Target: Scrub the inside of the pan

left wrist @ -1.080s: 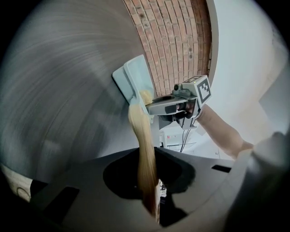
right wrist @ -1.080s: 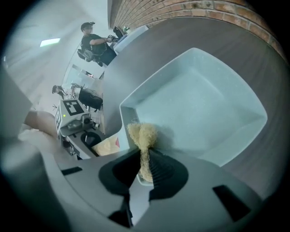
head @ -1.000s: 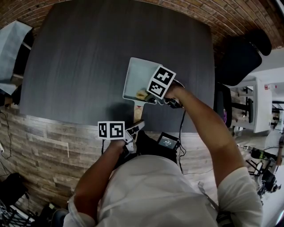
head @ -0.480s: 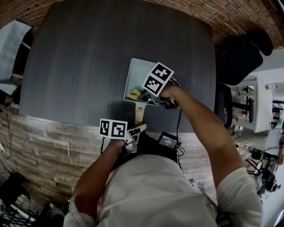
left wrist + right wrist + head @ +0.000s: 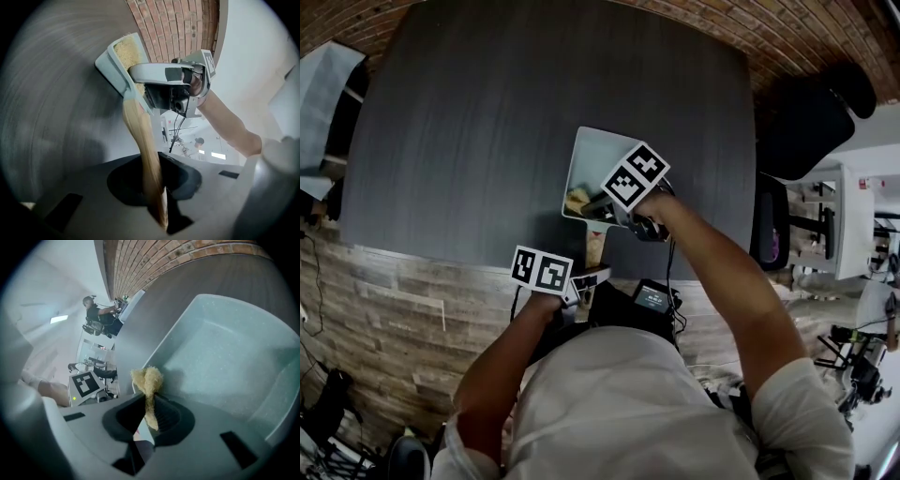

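A square pale grey pan (image 5: 607, 155) lies on the dark table near its front edge, its wooden handle (image 5: 593, 246) pointing toward me. My left gripper (image 5: 586, 277) is shut on that handle (image 5: 143, 145), which runs between its jaws (image 5: 157, 187) up to the pan (image 5: 112, 61). My right gripper (image 5: 592, 208) reaches down into the pan's near left corner, shut on a yellow scrub pad (image 5: 577, 200). In the right gripper view the pad (image 5: 147, 378) sticks out of the jaws (image 5: 150, 413) against the pan's floor (image 5: 220, 348).
The dark table (image 5: 487, 122) stretches far and left of the pan. A black chair (image 5: 806, 122) stands right of the table. A small screen device (image 5: 654, 300) hangs at my waist below the table edge. White furniture (image 5: 853, 216) stands at the far right.
My right gripper has slid the scrub pad leftward across the pan's near side to its left corner. The left gripper has stayed on the handle, turning slightly.
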`<action>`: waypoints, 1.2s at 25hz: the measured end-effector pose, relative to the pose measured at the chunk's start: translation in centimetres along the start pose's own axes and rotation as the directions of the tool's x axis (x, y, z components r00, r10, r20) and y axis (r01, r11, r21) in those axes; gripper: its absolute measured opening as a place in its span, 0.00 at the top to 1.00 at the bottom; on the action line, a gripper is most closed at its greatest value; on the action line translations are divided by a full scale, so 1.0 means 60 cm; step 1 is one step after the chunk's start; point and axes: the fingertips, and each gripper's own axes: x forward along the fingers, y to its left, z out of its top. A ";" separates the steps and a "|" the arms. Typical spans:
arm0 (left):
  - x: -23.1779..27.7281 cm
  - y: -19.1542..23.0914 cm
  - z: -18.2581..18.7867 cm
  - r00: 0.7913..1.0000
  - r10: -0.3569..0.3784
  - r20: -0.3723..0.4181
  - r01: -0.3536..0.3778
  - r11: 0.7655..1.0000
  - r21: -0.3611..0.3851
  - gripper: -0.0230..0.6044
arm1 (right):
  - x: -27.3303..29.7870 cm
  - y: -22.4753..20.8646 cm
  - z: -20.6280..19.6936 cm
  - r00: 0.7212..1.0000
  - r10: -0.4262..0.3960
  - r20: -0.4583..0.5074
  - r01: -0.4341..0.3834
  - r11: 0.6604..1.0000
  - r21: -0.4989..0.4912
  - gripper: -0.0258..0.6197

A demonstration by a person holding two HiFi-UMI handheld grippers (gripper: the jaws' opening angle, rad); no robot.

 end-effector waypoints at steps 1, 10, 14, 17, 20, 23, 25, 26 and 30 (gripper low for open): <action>0.001 -0.001 -0.002 1.000 -0.002 -0.009 0.002 1.000 0.002 0.85 | 0.000 0.001 0.001 1.000 0.006 0.029 -0.006 1.000 0.016 0.87; 0.008 -0.002 -0.012 0.997 -0.007 -0.071 0.008 1.000 0.017 0.85 | -0.008 0.007 0.026 0.963 0.034 0.269 -0.079 0.984 0.159 0.87; 0.010 -0.002 -0.013 0.997 -0.003 -0.083 0.005 1.000 0.024 0.85 | -0.011 0.007 0.035 0.949 0.027 0.315 -0.084 0.982 0.168 0.87; 0.010 -0.003 -0.013 0.997 -0.001 -0.083 0.003 1.000 0.026 0.85 | -0.017 0.008 0.043 0.934 0.029 0.357 -0.100 0.978 0.181 0.87; 0.008 -0.002 -0.012 0.997 -0.001 -0.075 0.003 1.000 0.027 0.85 | -0.023 0.014 0.053 0.914 0.039 0.403 -0.119 0.977 0.176 0.87; 0.006 -0.002 -0.011 0.998 -0.004 -0.061 0.005 1.000 0.026 0.85 | -0.041 0.027 0.071 0.885 0.045 0.463 -0.119 0.984 0.132 0.87; 0.005 -0.001 -0.010 0.999 -0.005 -0.054 0.007 1.000 0.023 0.85 | -0.061 0.032 0.083 0.865 0.035 0.501 -0.103 0.989 0.109 0.87; 0.004 0.000 -0.010 0.999 -0.006 -0.051 0.007 1.000 0.020 0.85 | -0.072 0.032 0.087 0.856 0.025 0.516 -0.090 0.991 0.101 0.87; 0.002 0.001 -0.012 0.999 -0.006 -0.041 0.006 1.000 0.012 0.85 | -0.123 0.009 0.084 0.826 -0.053 0.561 -0.007 0.994 0.105 0.87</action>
